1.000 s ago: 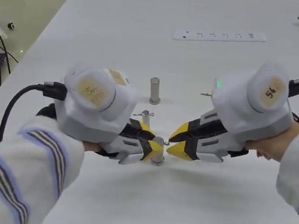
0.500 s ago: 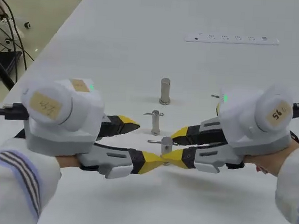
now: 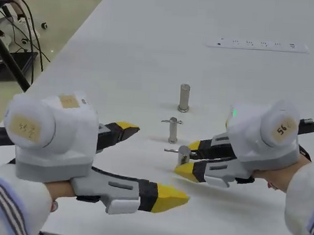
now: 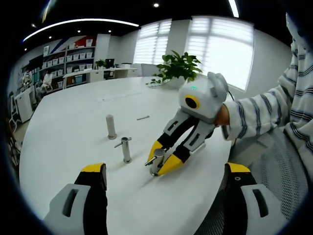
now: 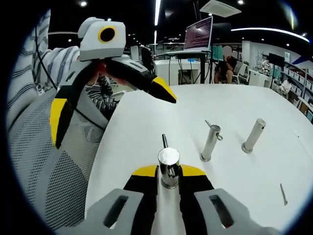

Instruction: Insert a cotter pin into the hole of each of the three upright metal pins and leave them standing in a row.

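Three upright metal pins stand in a row on the white table (image 3: 150, 53). The far pin (image 3: 184, 98) (image 4: 111, 127) (image 5: 253, 135) is bare. A cotter pin passes through the middle pin (image 3: 173, 130) (image 4: 126, 149) (image 5: 210, 142). The near pin (image 3: 184, 154) (image 4: 157, 161) (image 5: 168, 168) also carries a cotter pin (image 3: 171, 150), and my right gripper (image 3: 185, 157) (image 4: 164, 157) (image 5: 169, 172) is shut on this pin. My left gripper (image 3: 151, 162) (image 4: 165, 169) (image 5: 111, 107) hangs open to the left of the row, holding nothing.
A loose cotter pin (image 4: 143, 117) (image 5: 283, 194) lies on the table beyond the row. A white power strip (image 3: 257, 45) lies at the far right. The table's left edge drops to the floor, where cables (image 3: 13, 29) lie. A potted plant (image 4: 178, 66) stands at the far end.
My left gripper has opened, let go of the near pin and drawn back to the left. The right gripper stays shut on that pin. The head camera has shifted.
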`<state>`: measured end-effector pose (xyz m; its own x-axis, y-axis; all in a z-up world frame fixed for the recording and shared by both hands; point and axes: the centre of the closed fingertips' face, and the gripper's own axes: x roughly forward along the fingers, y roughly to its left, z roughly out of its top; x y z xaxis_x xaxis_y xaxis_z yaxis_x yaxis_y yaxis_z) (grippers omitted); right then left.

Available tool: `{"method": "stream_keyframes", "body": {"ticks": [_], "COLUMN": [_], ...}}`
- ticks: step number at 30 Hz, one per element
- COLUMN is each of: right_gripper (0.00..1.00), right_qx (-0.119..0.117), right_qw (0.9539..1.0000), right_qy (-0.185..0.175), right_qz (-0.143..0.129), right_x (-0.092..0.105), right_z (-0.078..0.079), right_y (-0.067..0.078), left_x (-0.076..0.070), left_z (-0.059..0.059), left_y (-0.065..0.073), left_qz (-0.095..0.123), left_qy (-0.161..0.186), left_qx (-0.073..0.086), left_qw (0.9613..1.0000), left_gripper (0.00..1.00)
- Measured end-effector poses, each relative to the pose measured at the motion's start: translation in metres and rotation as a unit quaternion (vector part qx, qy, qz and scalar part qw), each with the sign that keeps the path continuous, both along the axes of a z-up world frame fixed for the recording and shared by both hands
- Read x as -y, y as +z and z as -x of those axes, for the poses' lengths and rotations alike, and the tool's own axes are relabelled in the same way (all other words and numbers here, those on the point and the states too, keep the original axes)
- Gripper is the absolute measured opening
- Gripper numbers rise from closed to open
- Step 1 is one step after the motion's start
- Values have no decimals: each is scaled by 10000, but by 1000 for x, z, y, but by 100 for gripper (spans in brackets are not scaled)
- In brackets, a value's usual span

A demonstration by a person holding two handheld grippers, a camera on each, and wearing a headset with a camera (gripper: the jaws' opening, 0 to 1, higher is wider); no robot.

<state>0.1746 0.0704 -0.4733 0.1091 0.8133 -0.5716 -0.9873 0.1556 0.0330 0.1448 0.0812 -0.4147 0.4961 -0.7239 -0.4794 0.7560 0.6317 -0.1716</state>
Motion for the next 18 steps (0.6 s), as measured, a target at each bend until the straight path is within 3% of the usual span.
{"method": "stream_keyframes", "body": {"ticks": [6, 11, 14, 18], "right_gripper": [10, 9, 8, 8], "right_qx": [-127, 77, 304, 393], "right_qw": [9998, 9999, 9992, 9981], "right_qy": [-45, 84, 236, 445], "right_qz": [-114, -40, 76, 175], "right_x": [-1, -2, -3, 0], "right_z": [0, 0, 2, 3], "right_y": [-1, 0, 0, -1], "left_x": [0, 4, 5, 4], "left_z": [2, 5, 9, 13], "left_y": [-4, -7, -11, -16], "left_qz": [-138, -171, -280, -417], "left_qy": [101, 82, 0, -53], "left_qx": [14, -44, -125, -149], "left_qw": [9999, 9998, 9995, 9990], "left_gripper": [99, 99, 99, 99]}}
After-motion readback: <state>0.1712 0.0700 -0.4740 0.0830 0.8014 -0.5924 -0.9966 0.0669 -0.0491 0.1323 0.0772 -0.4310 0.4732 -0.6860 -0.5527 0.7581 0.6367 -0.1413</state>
